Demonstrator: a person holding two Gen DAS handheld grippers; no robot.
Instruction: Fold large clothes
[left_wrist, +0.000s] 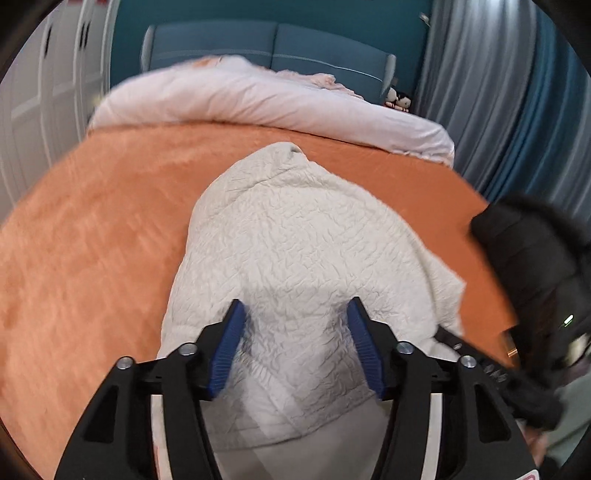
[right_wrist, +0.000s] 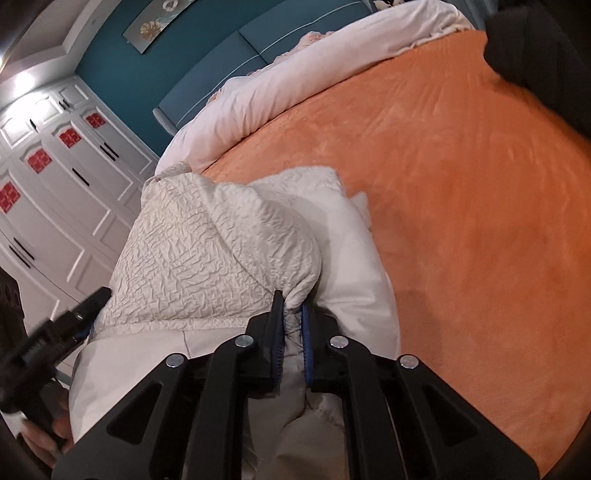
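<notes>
Right tongs (right_wrist: 293, 306) pinch jacket (right_wrist: 192, 251); left tongs (left_wrist: 295, 314) above.

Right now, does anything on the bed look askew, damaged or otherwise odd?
Nothing looks damaged or spilled. The cream quilted jacket lies rumpled and only partly folded on the orange bedspread, with a flap bunched up where the right gripper pinches it. The left gripper hangs open above the fabric.

An orange bedspread (left_wrist: 110, 229) covers the bed, with a pale pink duvet (left_wrist: 258, 99) bunched along its far end against a teal headboard (left_wrist: 266, 44). Two small dolls (left_wrist: 398, 99) sit by grey-blue curtains (left_wrist: 491, 92). White wardrobe doors (right_wrist: 66, 192) carry red paper cut-outs (right_wrist: 38, 159), and a framed picture (right_wrist: 162, 22) hangs on the teal wall.
</notes>
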